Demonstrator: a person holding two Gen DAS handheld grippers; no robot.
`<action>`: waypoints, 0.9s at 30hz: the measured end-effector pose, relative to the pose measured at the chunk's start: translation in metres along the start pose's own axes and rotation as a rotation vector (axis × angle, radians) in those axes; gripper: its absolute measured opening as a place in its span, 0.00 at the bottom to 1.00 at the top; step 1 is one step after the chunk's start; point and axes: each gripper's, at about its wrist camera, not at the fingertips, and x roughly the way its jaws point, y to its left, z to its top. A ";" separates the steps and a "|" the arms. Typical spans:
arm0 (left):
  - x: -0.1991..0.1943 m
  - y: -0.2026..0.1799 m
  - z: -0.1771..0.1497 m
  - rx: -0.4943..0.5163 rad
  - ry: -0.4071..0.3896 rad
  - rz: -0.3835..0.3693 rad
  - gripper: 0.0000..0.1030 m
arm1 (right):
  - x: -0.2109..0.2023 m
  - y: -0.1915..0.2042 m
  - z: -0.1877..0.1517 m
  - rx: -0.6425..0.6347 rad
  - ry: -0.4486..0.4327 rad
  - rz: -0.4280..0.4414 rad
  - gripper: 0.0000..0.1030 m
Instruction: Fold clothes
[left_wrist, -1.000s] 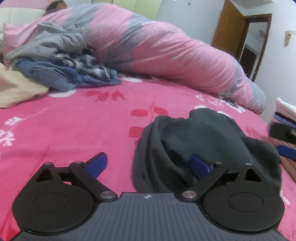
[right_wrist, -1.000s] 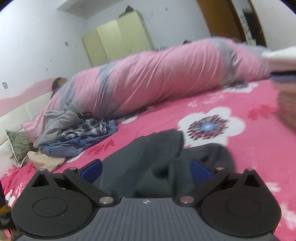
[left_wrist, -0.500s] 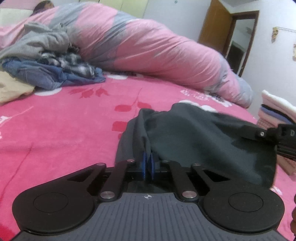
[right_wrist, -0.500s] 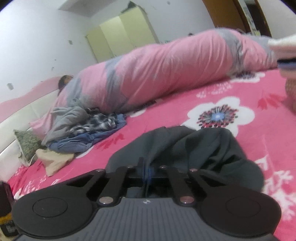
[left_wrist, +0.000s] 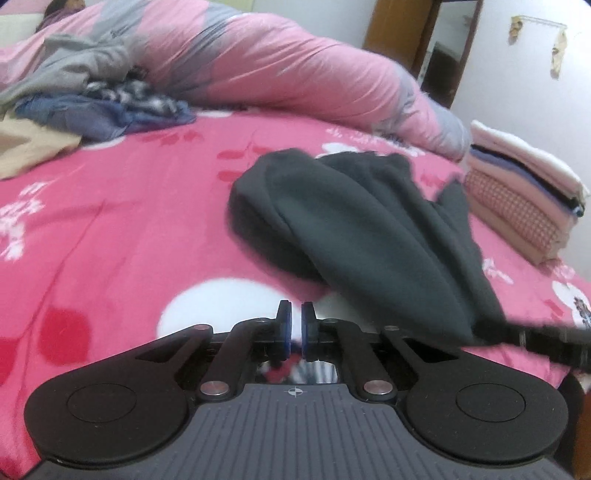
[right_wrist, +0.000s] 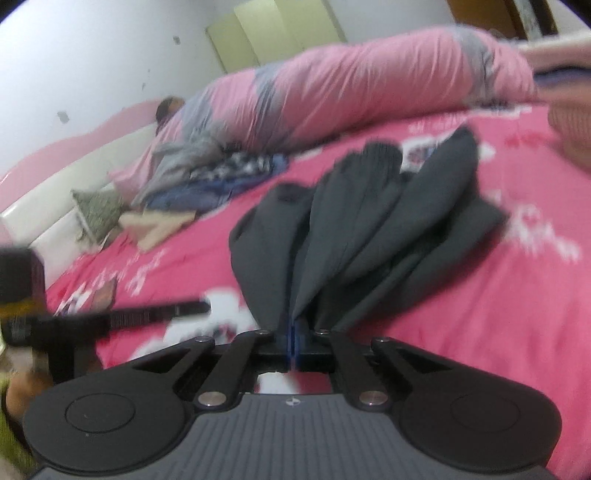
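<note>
The dark grey garment lies bunched on the pink floral bedspread, near the bed's front edge, its near end drawn up into pleats. The right gripper has its jaws pressed together on that gathered cloth, which fans away from it toward the middle of the bed. The left gripper sits just left of the garment; its jaws are nearly together with a narrow gap, pinching nothing. Along the far side of the bed stretches a rolled pink and grey quilt. Toward the far left corner lies a heap of unfolded clothes: grey, checked, blue and beige. At the right edge stands a stack of folded clothes. A patterned cushion leans by the white headboard. No writing is legible.
</note>
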 end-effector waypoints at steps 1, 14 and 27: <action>-0.001 0.001 0.002 -0.007 -0.002 0.003 0.07 | -0.001 -0.001 -0.005 0.005 0.025 0.015 0.01; 0.024 -0.049 0.032 0.085 -0.085 -0.095 0.66 | -0.030 -0.048 0.044 0.084 -0.199 0.063 0.67; 0.017 -0.010 0.025 -0.017 0.015 -0.022 0.70 | 0.060 -0.038 0.054 0.038 -0.090 0.133 0.05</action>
